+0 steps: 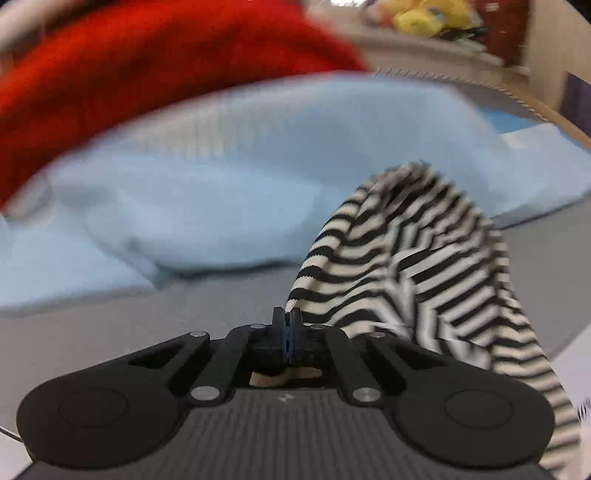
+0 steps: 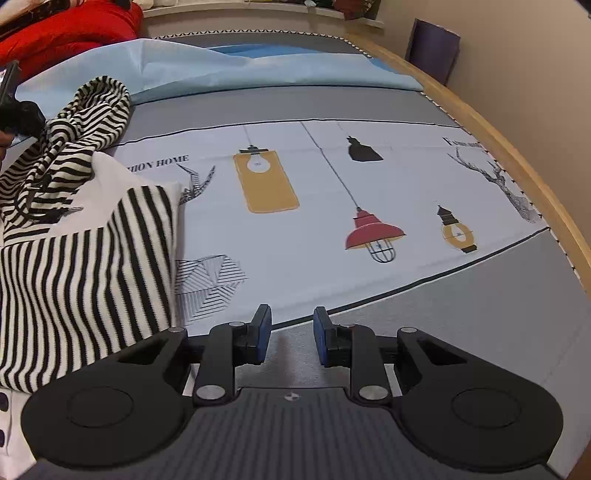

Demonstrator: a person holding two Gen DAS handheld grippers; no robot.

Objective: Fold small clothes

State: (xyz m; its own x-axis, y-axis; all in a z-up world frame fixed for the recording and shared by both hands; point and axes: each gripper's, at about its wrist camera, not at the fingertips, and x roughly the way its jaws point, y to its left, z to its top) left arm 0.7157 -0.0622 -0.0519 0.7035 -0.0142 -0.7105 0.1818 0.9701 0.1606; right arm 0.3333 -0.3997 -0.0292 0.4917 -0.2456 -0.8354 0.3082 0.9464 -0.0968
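Beneath blurred red bedding (image 1: 147,62), left fingers (image 1: 286,325) pinch the striped garment (image 1: 424,266); right fingers (image 2: 291,336) gape empty.

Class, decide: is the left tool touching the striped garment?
Touching. The left wrist view shows the left tool shut on the edge of the striped garment, lifting it.

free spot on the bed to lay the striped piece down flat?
Free: the printed sheet between the striped garment and the wooden bed edge, and the grey band ahead of the right gripper. Crowded: far left, by the light blue cloth and red fabric.
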